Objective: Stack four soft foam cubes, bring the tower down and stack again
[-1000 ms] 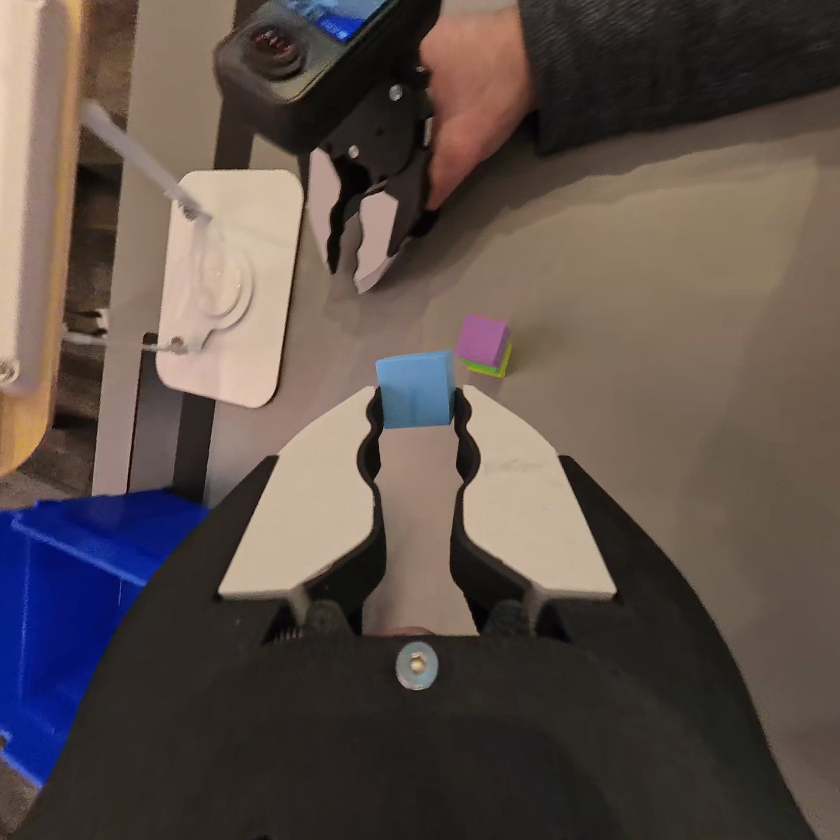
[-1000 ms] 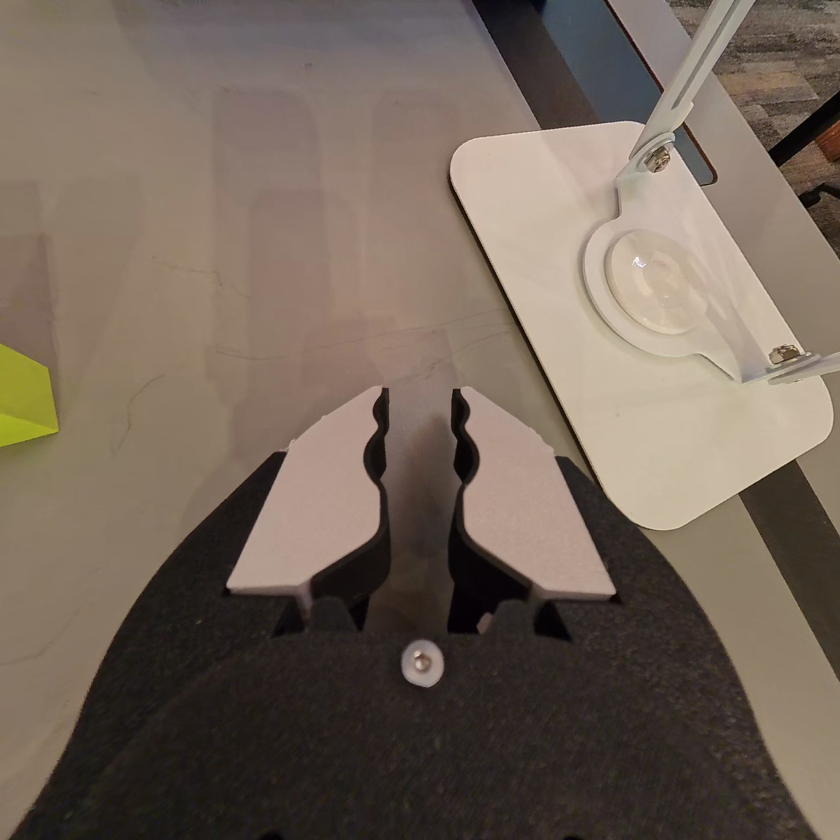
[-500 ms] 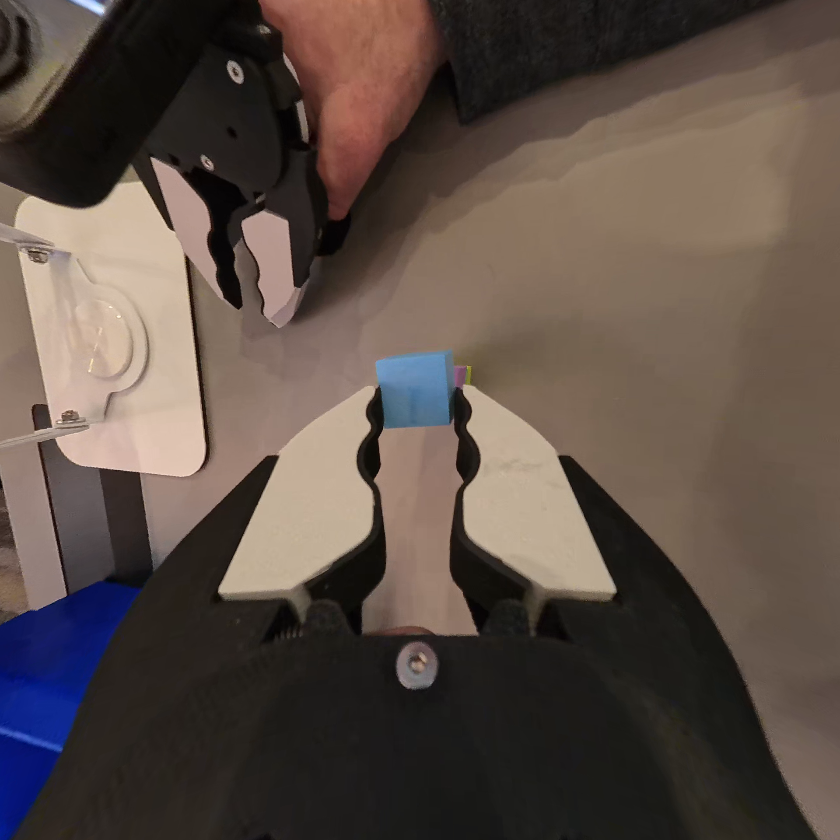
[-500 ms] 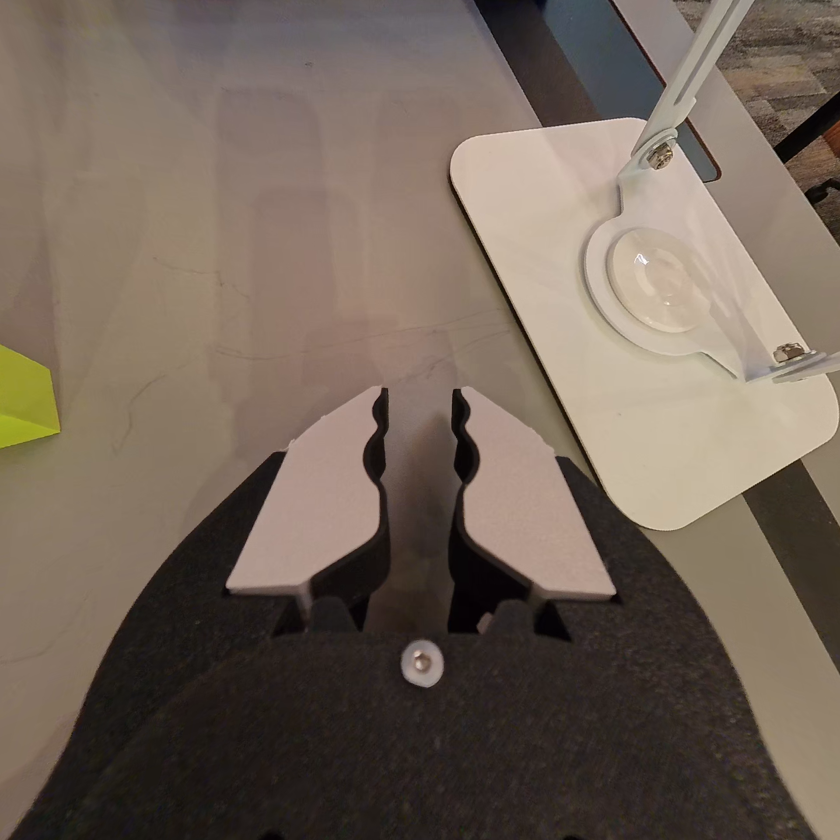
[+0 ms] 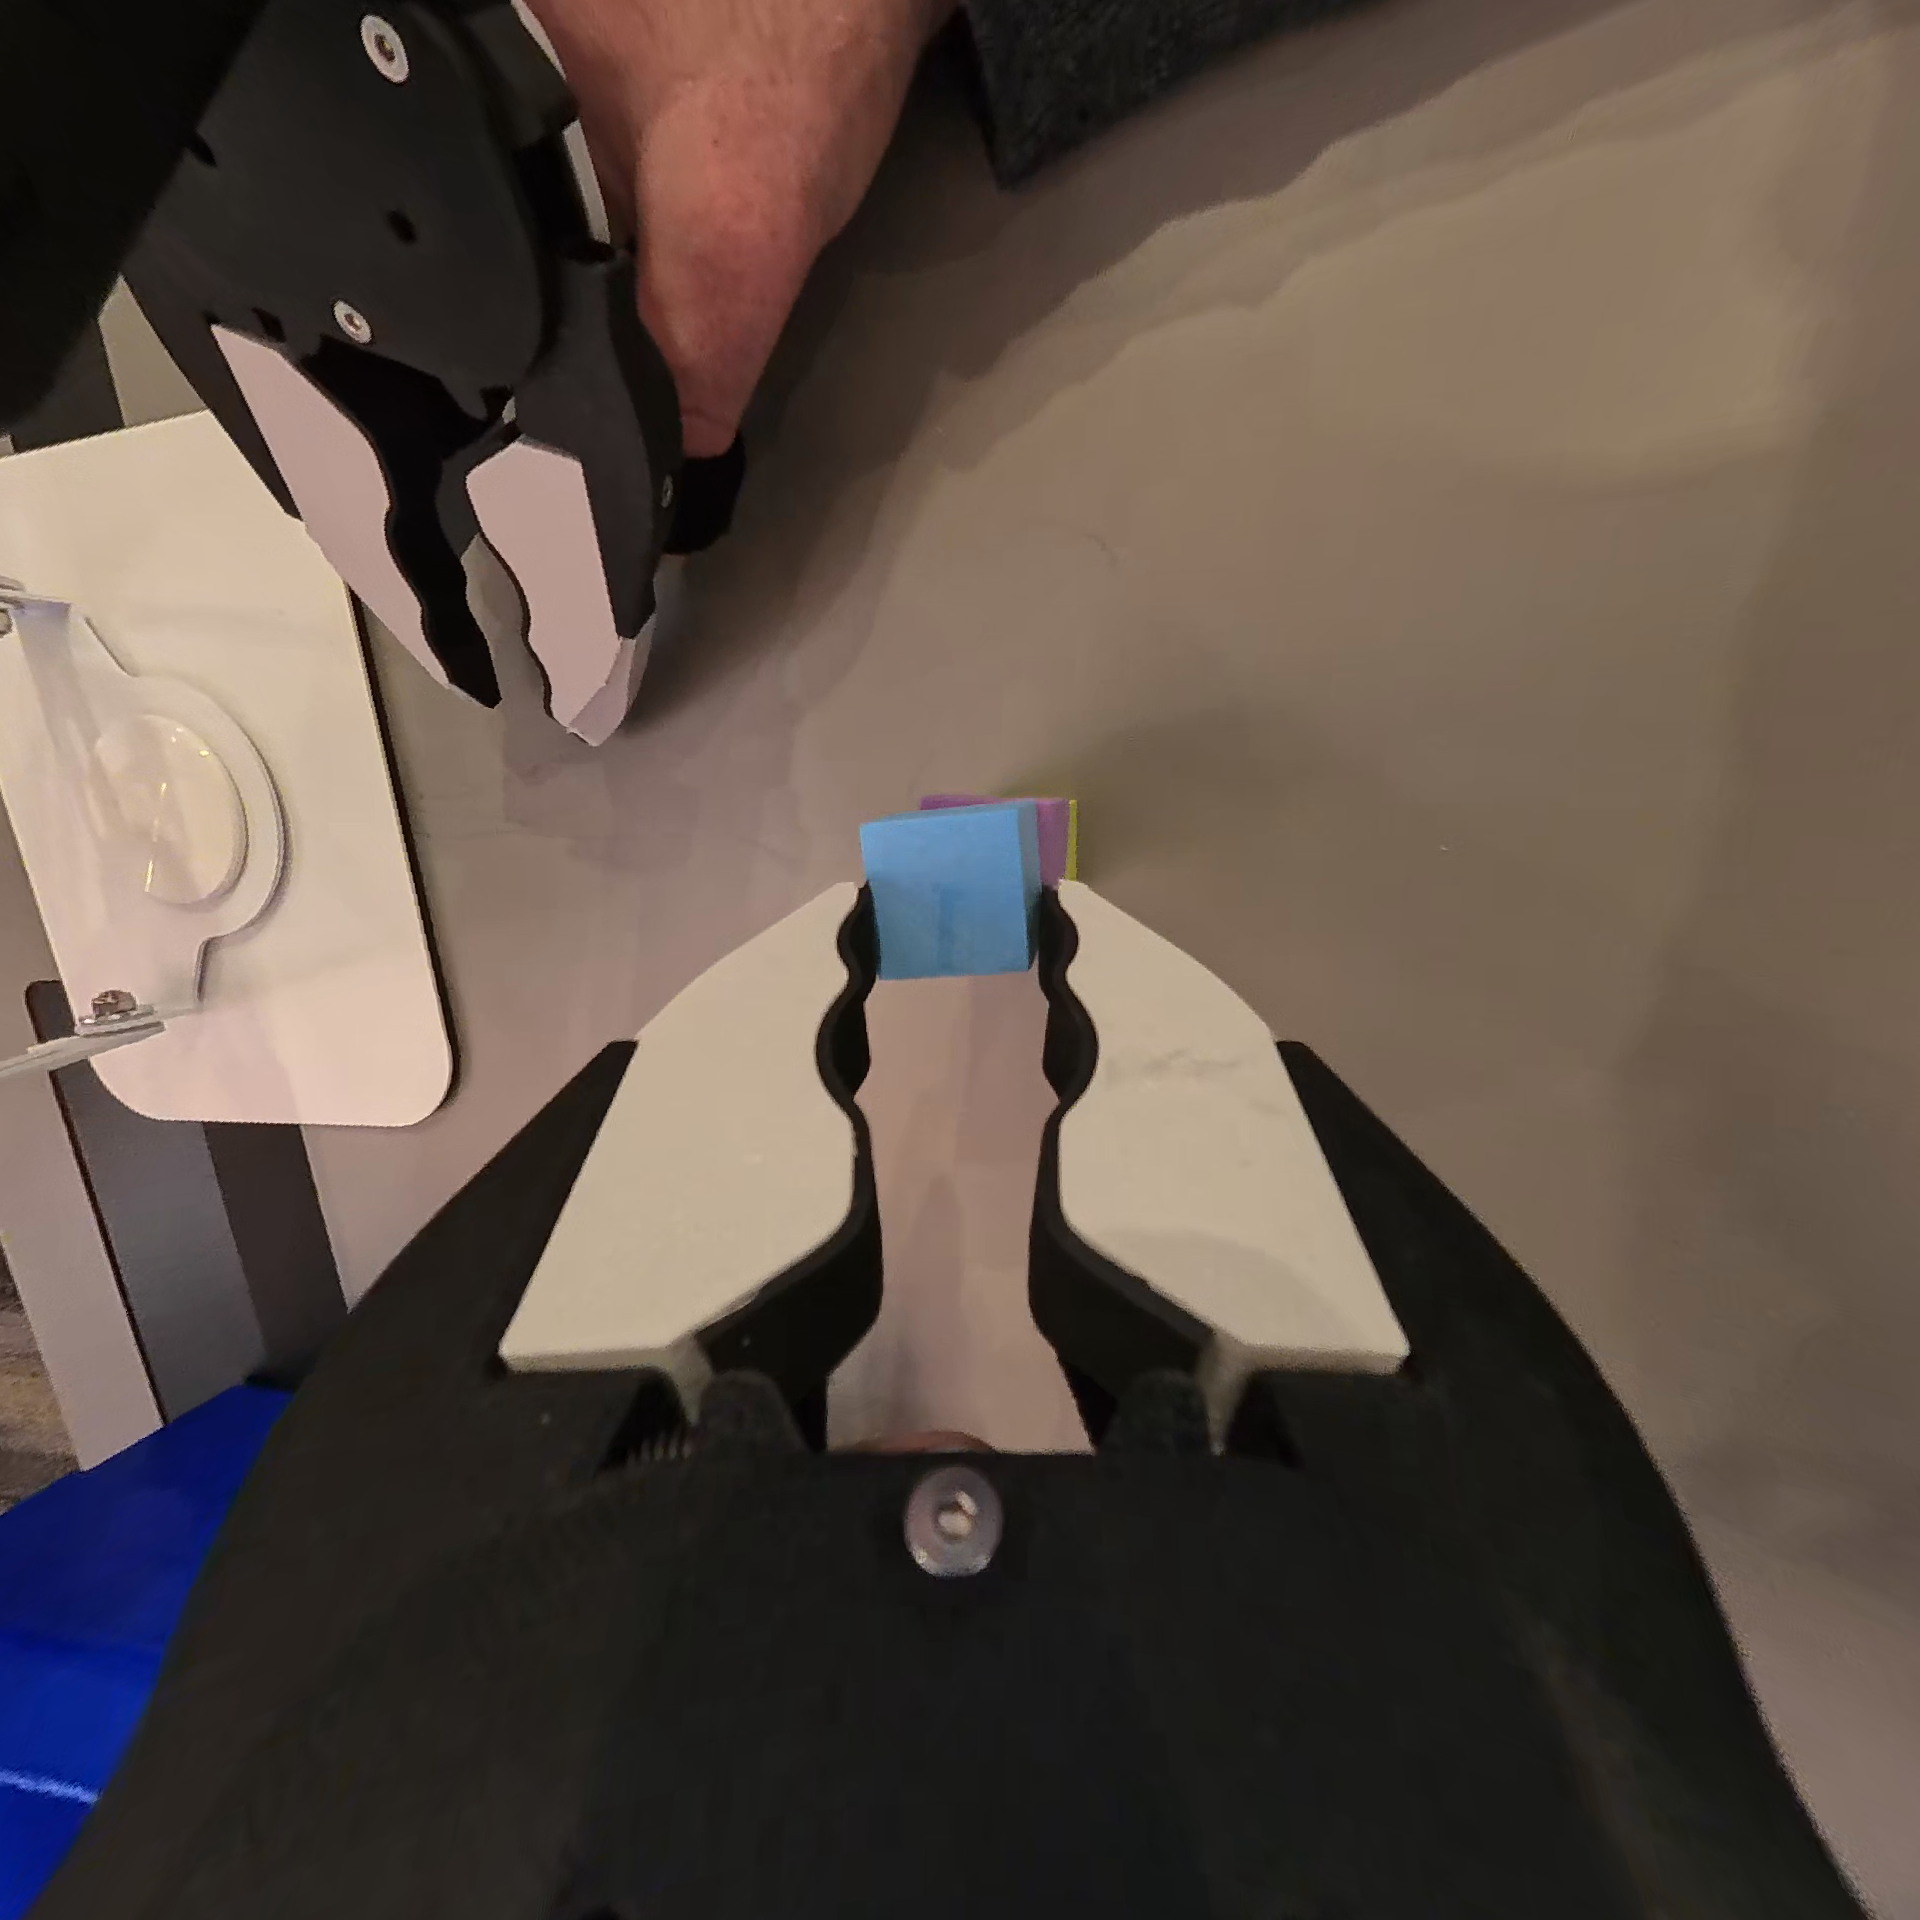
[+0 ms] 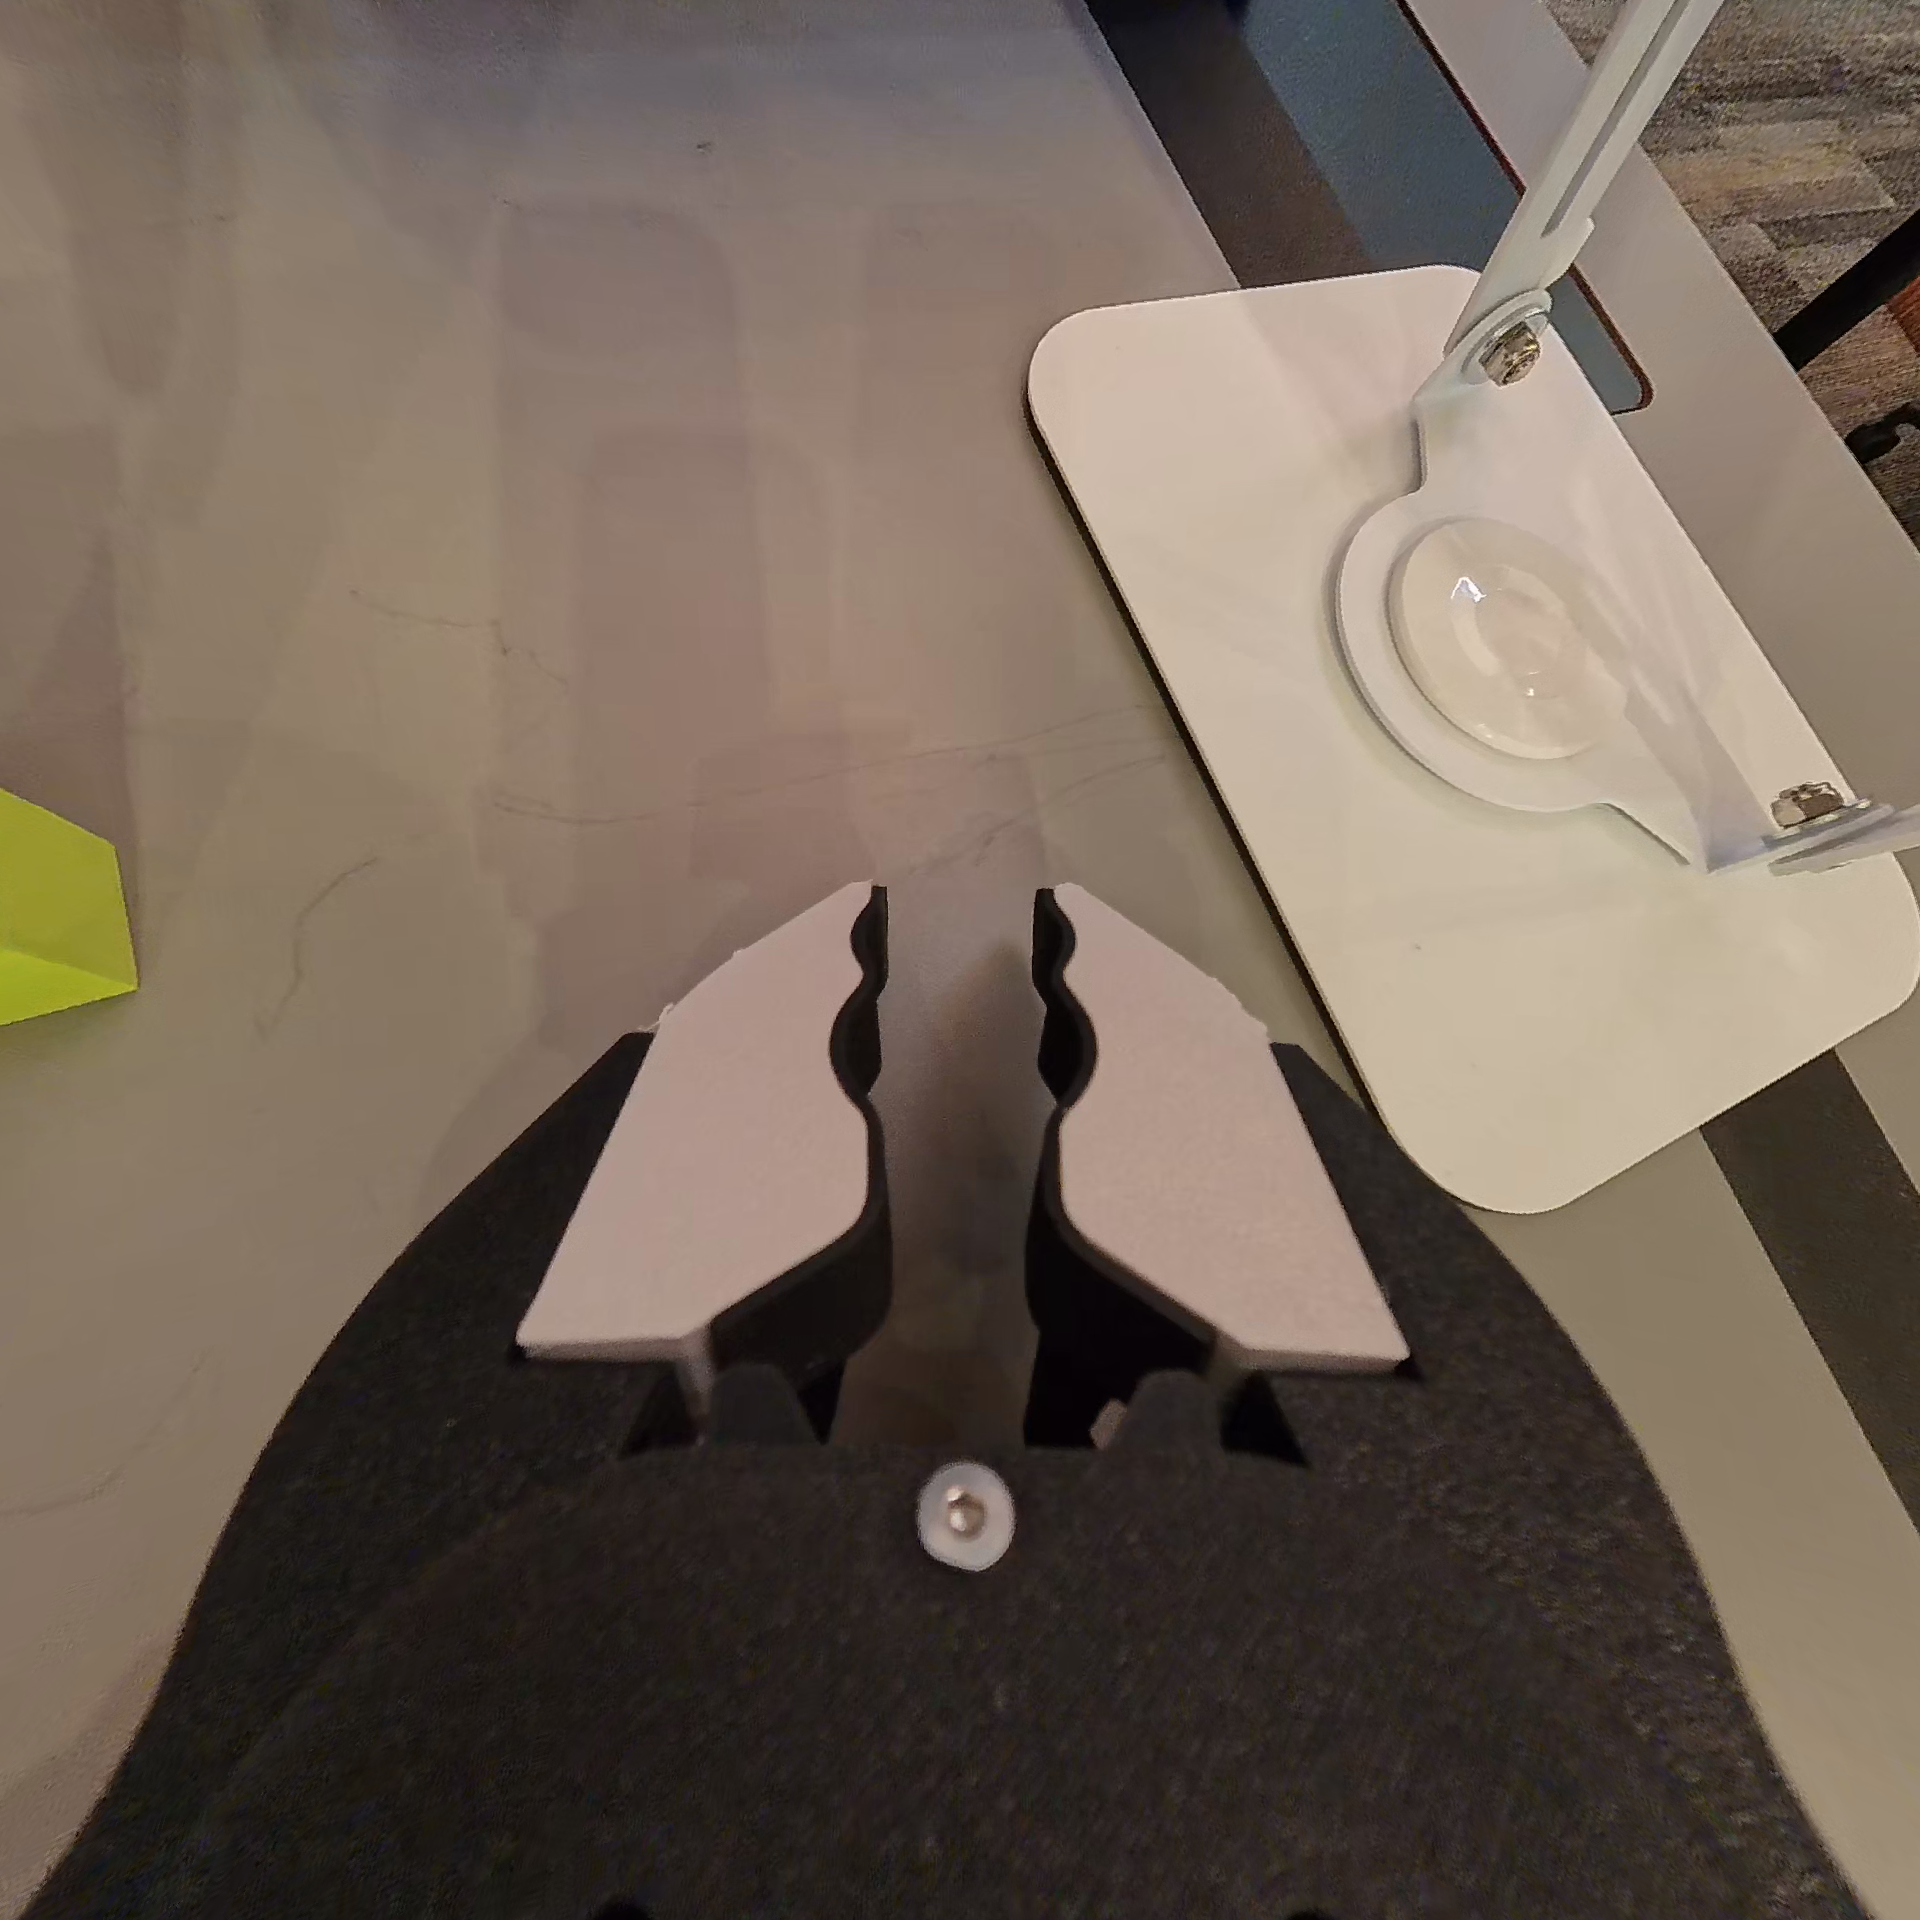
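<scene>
Centrally, left hand-held gripper (image 5: 956, 914) clamping blue cube (image 5: 951, 894); right hand-held gripper (image 6: 956, 904) open, empty, near white plate (image 6: 1195, 582) edge.

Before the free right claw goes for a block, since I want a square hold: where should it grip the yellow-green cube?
Probably across two opposite flat sides of the yellow-green cube, coming from above: it rests flat on the table, open all around.
</scene>
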